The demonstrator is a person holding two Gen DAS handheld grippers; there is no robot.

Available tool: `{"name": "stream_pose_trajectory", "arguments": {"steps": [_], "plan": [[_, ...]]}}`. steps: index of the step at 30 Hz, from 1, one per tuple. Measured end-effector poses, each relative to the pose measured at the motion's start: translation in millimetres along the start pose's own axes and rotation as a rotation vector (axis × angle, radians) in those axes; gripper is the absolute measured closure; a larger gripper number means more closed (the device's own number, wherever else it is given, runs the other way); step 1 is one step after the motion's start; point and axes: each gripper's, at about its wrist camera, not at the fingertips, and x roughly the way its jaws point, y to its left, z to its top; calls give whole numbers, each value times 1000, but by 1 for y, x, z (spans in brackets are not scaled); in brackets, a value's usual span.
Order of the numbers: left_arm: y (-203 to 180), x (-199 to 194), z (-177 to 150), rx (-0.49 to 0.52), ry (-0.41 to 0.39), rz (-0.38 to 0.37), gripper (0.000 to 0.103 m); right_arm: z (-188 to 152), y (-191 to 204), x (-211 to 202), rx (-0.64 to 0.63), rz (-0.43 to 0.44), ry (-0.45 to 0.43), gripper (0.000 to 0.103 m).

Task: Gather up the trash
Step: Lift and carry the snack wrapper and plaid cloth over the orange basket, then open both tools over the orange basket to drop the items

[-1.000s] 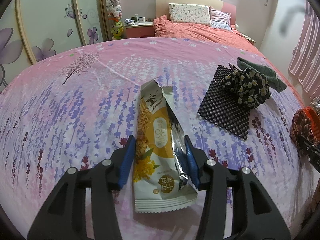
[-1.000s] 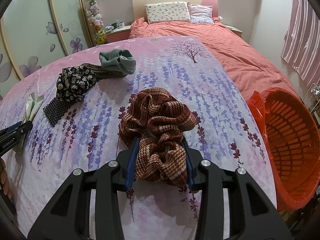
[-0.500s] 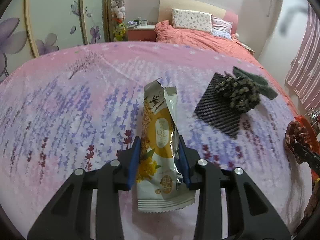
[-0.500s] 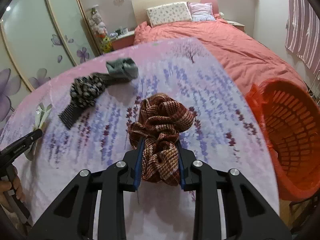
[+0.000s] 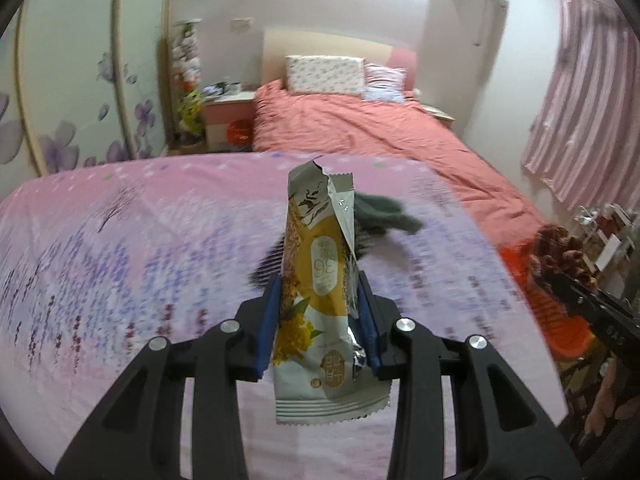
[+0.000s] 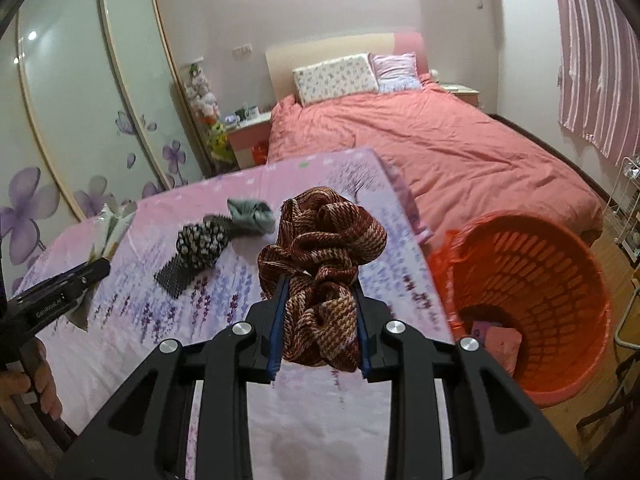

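Note:
My left gripper (image 5: 318,312) is shut on a torn yellow and white snack wrapper (image 5: 320,280), held upright above the pink flowered table (image 5: 120,264). My right gripper (image 6: 319,312) is shut on a bunched brown-red plaid cloth (image 6: 320,248), lifted off the same table (image 6: 168,344). An orange plastic basket (image 6: 560,280) stands on the floor right of the table, with a pink item at its bottom. In the left wrist view the right gripper and its cloth (image 5: 560,252) show at the right edge. In the right wrist view the left gripper (image 6: 60,296) shows at the left edge.
On the table lie a grey-green cloth (image 6: 252,216), a black flowered cloth (image 6: 200,242) and a dark mesh mat (image 6: 176,276). A bed with a salmon cover (image 6: 420,148) stands behind. A wardrobe (image 6: 80,100) lines the left wall. A person's hand (image 6: 40,388) is at lower left.
Both grippers closed on their items and rose from the table: the wrapper and the plaid cloth now hang in the air. Both views tilted up toward the bed.

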Motion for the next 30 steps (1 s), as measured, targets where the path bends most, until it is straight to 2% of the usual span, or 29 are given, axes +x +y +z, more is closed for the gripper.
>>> {"name": "stream_pose_trajectory", "arguments": {"steps": [10,18,25,30], "plan": [[-90,-10,11,90,-19,-140,67,5,-42,-36,45,-37,-81,74],[-169,-6,11,161,-20,-311,67,14,-92,-52,110,-103,-160,74],[-250,24,8,247,14,-442,66,13,-141,-48,212,-149,-188,74],[-295,62,4,287,69,-488,64,11,-178,-32,281,-178,-175,74]]}}
